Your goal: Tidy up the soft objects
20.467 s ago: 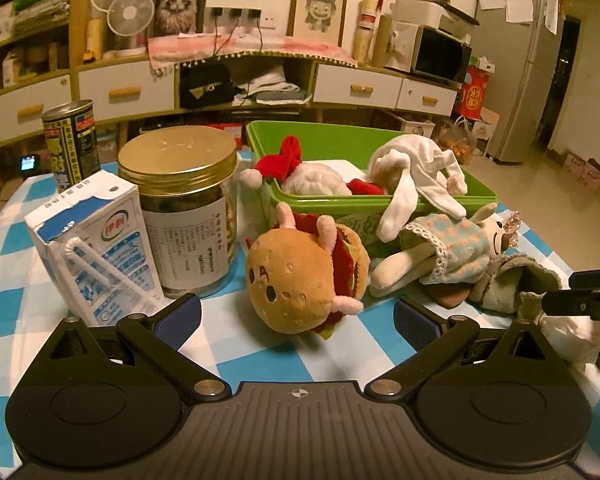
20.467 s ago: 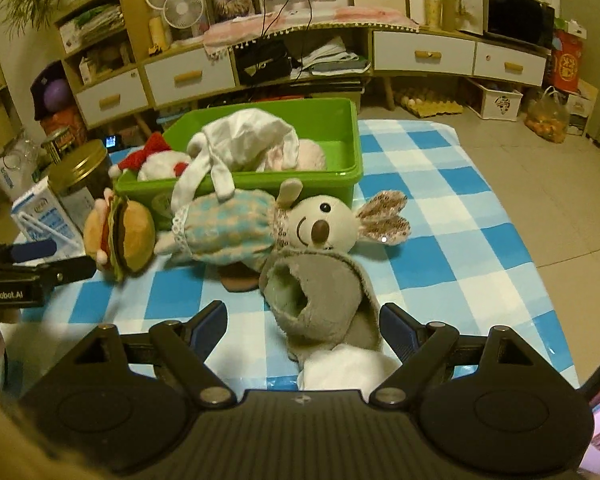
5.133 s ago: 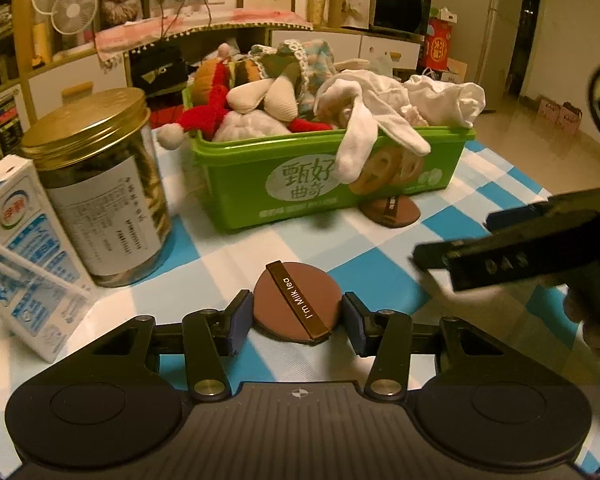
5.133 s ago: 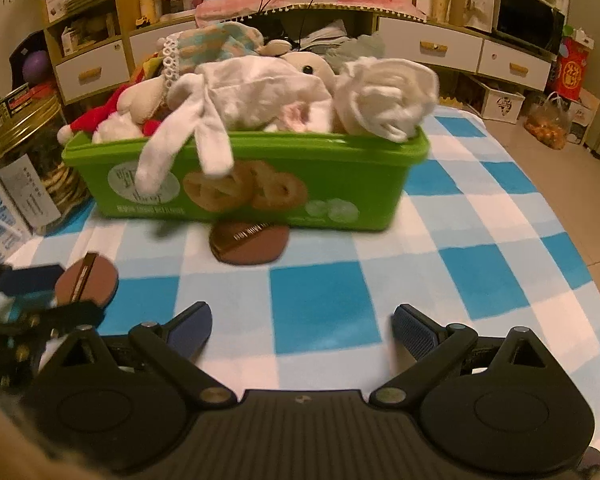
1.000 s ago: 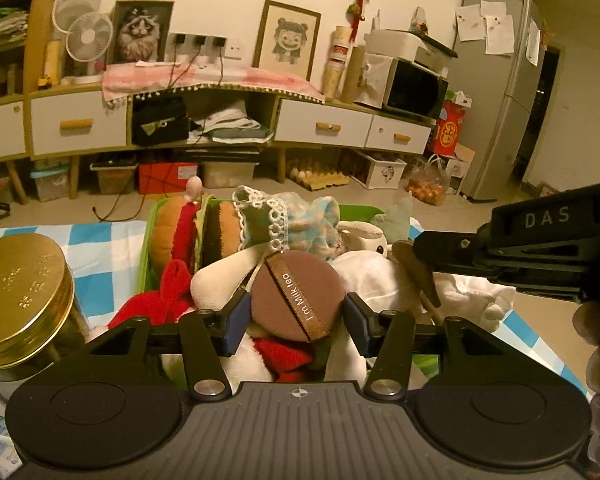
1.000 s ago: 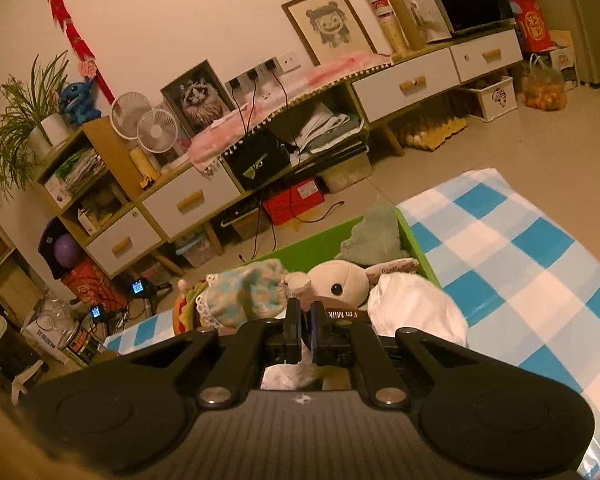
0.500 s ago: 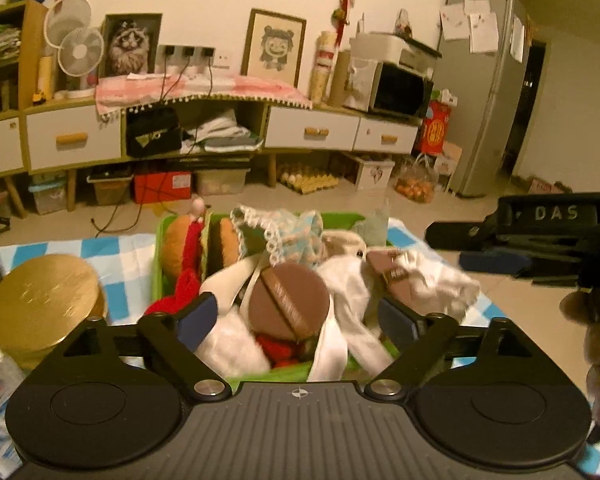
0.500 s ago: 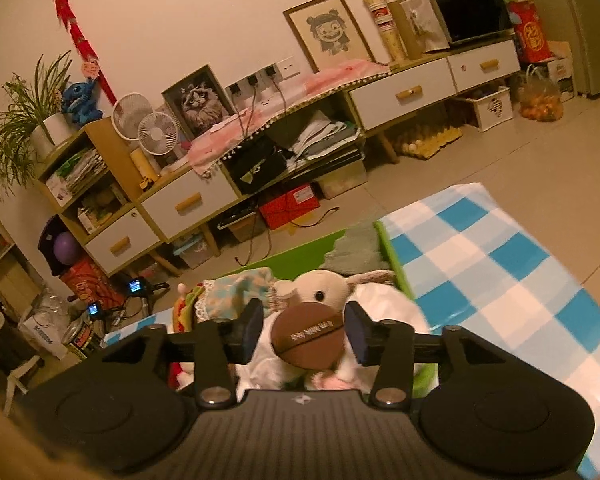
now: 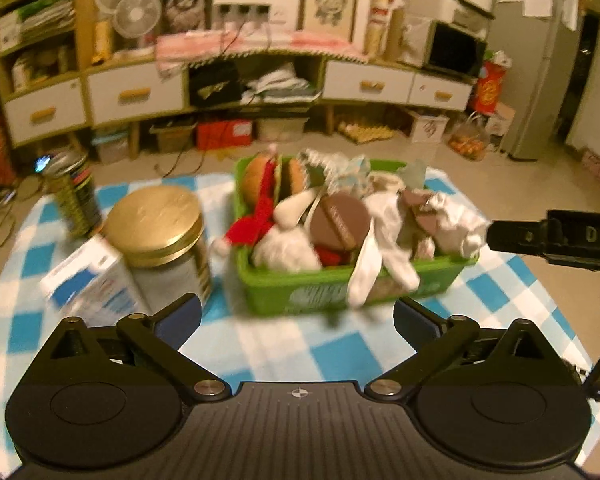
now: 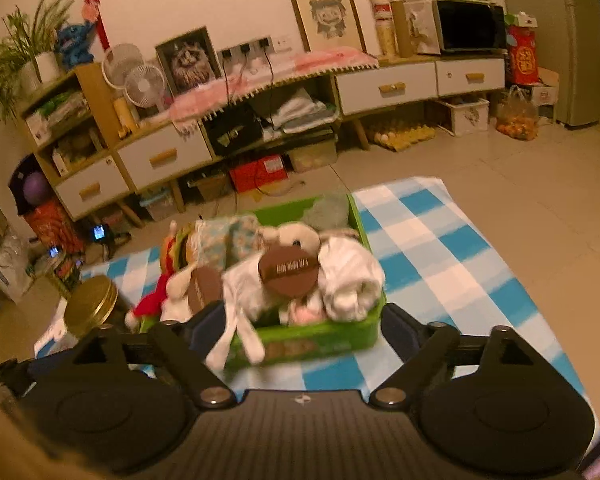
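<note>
A green bin (image 9: 300, 292) on the blue-and-white checked cloth is heaped with soft toys: a burger plush (image 9: 260, 176), a red-and-white plush (image 9: 256, 220), white rabbit toys (image 9: 384, 232). Two brown round pads lie on top, one (image 9: 339, 223) near the middle and one (image 9: 422, 210) to its right. In the right wrist view the bin (image 10: 324, 336) holds one brown pad (image 10: 290, 271) and the other (image 10: 204, 288). My left gripper (image 9: 296, 316) is open and empty, in front of the bin. My right gripper (image 10: 302, 328) is open and empty, above the bin's near wall.
A gold-lidded jar (image 9: 160, 236), a milk carton (image 9: 92, 284) and a tin can (image 9: 74, 194) stand left of the bin. The right gripper's body (image 9: 556, 240) reaches in from the right edge. Shelves and drawers stand beyond the table.
Both grippers opened and let the brown pads go onto the pile in the bin. Both have since drawn back and away from the bin.
</note>
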Motion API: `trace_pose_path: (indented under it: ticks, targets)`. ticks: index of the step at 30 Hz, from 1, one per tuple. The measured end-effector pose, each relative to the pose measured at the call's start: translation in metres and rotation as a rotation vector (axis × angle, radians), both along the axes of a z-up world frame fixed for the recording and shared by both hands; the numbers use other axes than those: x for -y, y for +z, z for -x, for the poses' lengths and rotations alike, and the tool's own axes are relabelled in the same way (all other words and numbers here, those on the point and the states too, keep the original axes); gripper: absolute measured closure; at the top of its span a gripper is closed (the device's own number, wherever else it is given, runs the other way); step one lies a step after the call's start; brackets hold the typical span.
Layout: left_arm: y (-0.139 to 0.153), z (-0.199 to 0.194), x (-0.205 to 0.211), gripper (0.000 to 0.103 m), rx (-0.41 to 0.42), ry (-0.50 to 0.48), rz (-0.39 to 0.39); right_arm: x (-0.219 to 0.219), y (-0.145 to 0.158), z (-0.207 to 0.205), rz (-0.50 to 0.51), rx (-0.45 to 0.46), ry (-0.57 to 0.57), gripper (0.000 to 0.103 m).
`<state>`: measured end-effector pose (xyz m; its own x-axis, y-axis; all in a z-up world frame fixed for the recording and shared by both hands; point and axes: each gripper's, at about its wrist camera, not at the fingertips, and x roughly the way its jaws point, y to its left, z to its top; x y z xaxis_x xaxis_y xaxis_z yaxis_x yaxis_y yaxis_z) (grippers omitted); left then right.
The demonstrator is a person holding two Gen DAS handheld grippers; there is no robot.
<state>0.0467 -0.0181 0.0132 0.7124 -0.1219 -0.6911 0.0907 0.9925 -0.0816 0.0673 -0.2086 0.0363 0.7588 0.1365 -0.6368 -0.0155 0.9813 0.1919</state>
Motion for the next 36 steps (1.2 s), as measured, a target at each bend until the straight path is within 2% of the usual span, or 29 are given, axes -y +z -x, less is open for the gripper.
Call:
trace_pose_path:
  ticks: [2,9,14,19,36]
  targets:
    - [0.003,0.008,-0.002,0.005,-0.029,0.021,-0.004,-0.005,0.001,0.011,0.018,-0.029,-0.013,0.043]
    - [0.006,0.037,-0.011,0.005,-0.081,0.062,-0.005,-0.019,-0.003,0.052,0.033,-0.110,-0.004,0.041]
    - [0.003,0.055,-0.010,0.005,-0.073,0.081,-0.063,-0.020,-0.011,0.068,0.038,-0.119,-0.017,0.041]
    - [0.002,0.060,-0.013,0.005,-0.087,0.084,-0.054,-0.025,-0.011,0.070,0.067,-0.108,-0.006,0.041]
    - [0.004,0.063,-0.013,0.005,-0.070,0.108,-0.095,-0.035,-0.019,0.069,0.098,-0.126,0.009,0.041]
